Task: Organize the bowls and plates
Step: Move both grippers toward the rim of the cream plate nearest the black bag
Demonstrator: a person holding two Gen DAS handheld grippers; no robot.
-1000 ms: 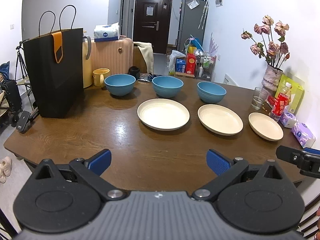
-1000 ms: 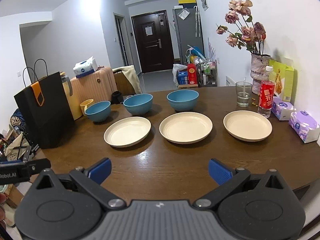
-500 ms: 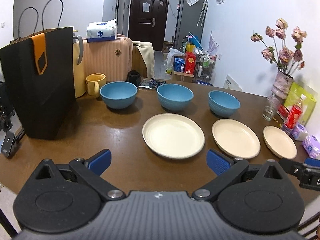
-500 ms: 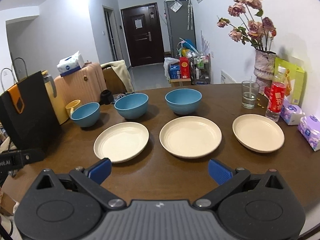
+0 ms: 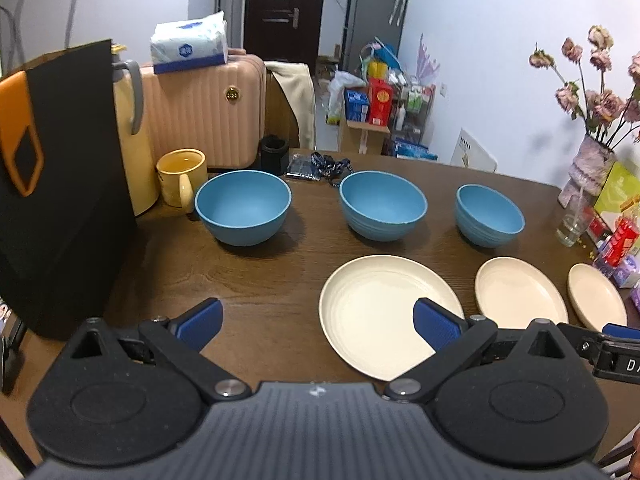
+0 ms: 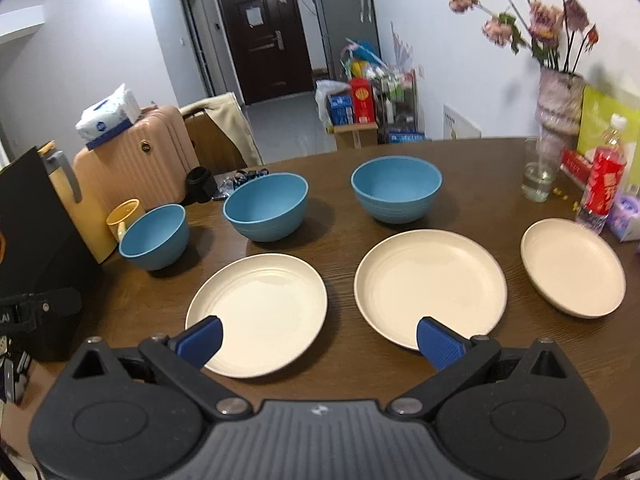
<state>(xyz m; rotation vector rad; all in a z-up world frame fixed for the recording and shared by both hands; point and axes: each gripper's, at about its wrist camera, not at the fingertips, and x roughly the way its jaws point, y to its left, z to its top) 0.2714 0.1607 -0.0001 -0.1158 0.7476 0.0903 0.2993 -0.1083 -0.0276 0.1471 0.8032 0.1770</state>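
Plate (image 5: 380, 304) under left hand-held gripper (image 5: 318, 322).

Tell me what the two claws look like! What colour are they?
Both look alike. The left claw has a black ribbed body, two round black discs, silver pivot bolts, and angled black arms ending in blue ridged pads. The right claw is built the same; its side, seen past the left one, carries white letters, only partly readable. No cables or sleeves show.

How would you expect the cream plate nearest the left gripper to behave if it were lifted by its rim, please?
The nearest cream plate looks rigid, so it probably won't flex. Its matte finish suggests light plastic or fibre rather than china, so it is likely light. It lies flat on the table with a low rim, so it may slide before the tongs catch it.
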